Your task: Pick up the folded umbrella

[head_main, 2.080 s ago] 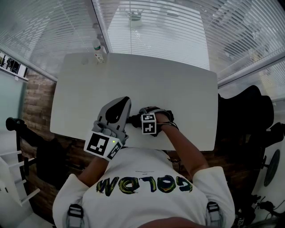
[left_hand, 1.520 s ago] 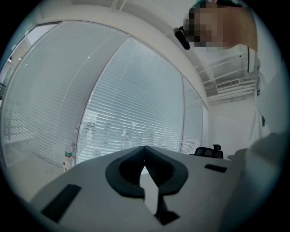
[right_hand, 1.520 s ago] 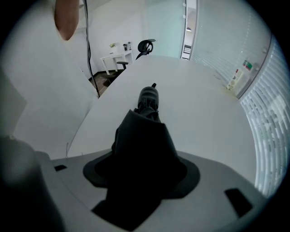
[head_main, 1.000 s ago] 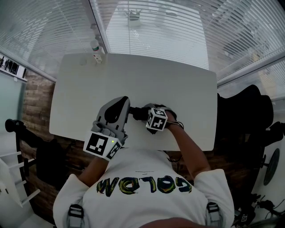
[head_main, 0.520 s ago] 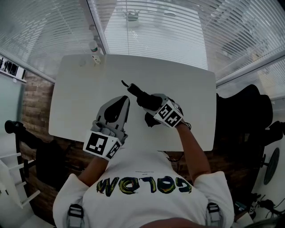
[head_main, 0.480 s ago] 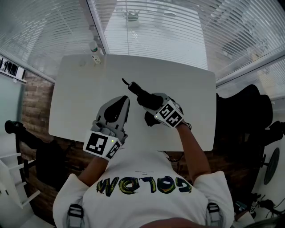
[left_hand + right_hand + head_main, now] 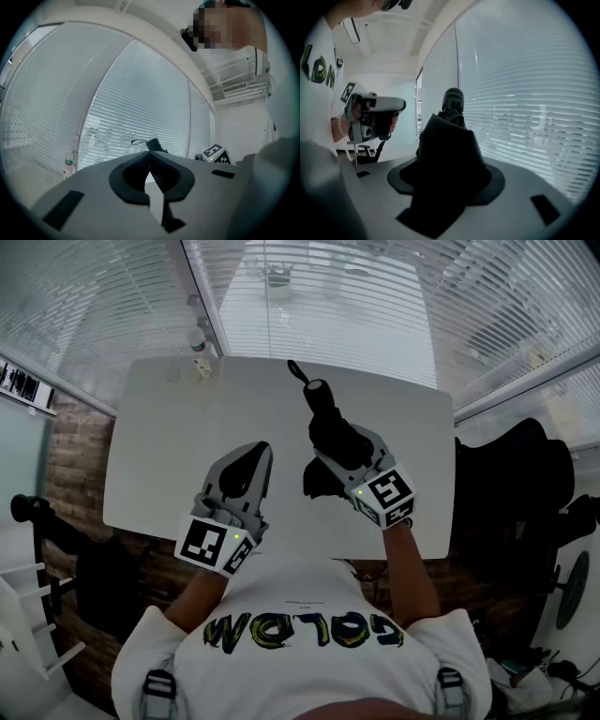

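Observation:
The folded umbrella (image 7: 330, 423) is black, and its handle with a wrist strap points toward the window. My right gripper (image 7: 339, 442) is shut on its folded cloth body and holds it up above the white table (image 7: 169, 437). Dark fabric (image 7: 449, 145) fills the jaws in the right gripper view. My left gripper (image 7: 261, 452) rests near the table's front edge with its jaws together and nothing in them. From the left gripper view the umbrella's handle (image 7: 153, 144) shows just past my left gripper's tips (image 7: 150, 153).
A small bottle (image 7: 199, 339) stands at the table's far left corner by the blinds. A black chair (image 7: 525, 484) sits off the table's right end. The person's body is close against the front edge.
The right gripper has risen from the table's front edge with the umbrella and swung it round so its handle points toward the window. The left gripper has stayed put.

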The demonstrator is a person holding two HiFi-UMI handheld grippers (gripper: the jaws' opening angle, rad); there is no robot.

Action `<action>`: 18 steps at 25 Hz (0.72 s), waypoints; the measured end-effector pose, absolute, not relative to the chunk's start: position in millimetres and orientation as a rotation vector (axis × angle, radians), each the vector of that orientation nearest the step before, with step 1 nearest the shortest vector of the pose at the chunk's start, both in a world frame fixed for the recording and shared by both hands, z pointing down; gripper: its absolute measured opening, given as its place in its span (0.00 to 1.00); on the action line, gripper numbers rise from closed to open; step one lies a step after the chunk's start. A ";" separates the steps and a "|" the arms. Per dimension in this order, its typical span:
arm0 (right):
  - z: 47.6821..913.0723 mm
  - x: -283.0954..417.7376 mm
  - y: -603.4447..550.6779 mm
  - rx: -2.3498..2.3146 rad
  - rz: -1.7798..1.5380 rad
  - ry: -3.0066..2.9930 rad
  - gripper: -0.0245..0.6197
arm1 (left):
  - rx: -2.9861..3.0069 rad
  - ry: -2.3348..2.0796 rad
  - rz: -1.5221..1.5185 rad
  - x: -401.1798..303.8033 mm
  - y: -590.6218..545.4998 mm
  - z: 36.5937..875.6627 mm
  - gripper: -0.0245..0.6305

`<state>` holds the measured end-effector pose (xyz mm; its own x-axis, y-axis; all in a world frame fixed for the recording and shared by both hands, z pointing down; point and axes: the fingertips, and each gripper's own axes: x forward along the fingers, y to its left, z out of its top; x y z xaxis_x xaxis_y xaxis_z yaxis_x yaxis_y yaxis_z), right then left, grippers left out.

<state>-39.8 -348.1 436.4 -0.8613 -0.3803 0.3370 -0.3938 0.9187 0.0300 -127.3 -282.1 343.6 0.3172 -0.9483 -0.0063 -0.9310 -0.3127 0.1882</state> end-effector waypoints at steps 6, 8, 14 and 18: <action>368.3 -22.4 -338.6 0.685 -0.015 -2.899 0.41 | 2.429 -1.743 -0.175 -125.0 -281.1 342.6 0.05; 349.2 -15.5 -334.1 0.721 -0.043 -2.935 0.41 | 2.431 -1.742 -0.179 -124.3 -280.9 341.6 0.05; 317.4 2.2 -318.5 0.802 -0.096 -2.998 0.41 | 2.436 -1.741 -0.183 -123.4 -278.6 340.2 0.05; 313.0 9.6 -308.0 0.833 -0.110 -3.011 0.42 | 2.438 -1.739 -0.187 -122.6 -278.0 339.5 0.05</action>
